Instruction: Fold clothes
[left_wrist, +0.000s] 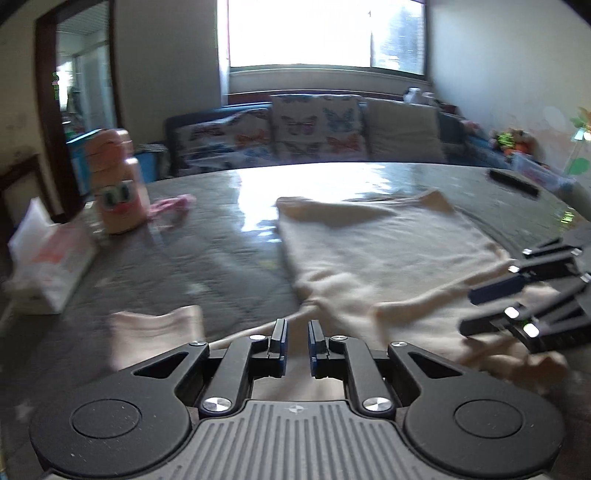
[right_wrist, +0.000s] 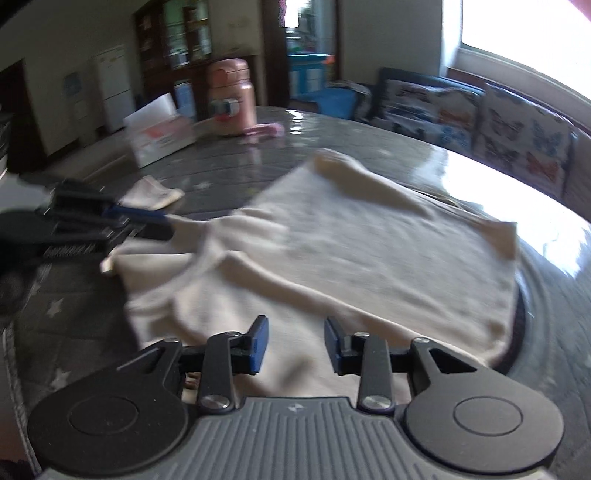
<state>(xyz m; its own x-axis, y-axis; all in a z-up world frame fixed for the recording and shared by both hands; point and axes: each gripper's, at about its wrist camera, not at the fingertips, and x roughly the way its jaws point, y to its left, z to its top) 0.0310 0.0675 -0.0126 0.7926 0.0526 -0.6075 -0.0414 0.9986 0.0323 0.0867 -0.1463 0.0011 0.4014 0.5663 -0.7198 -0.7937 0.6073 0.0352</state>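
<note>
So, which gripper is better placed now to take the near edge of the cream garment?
Probably the right gripper: its jaws are open, directly over the cream garment. The left gripper sits at the garment's left corner, jaws nearly closed.

The right gripper (left_wrist: 517, 295) runs off the frame's right edge, its grip unclear. The box (left_wrist: 48, 258) at left is smeared, its print unreadable.
</note>
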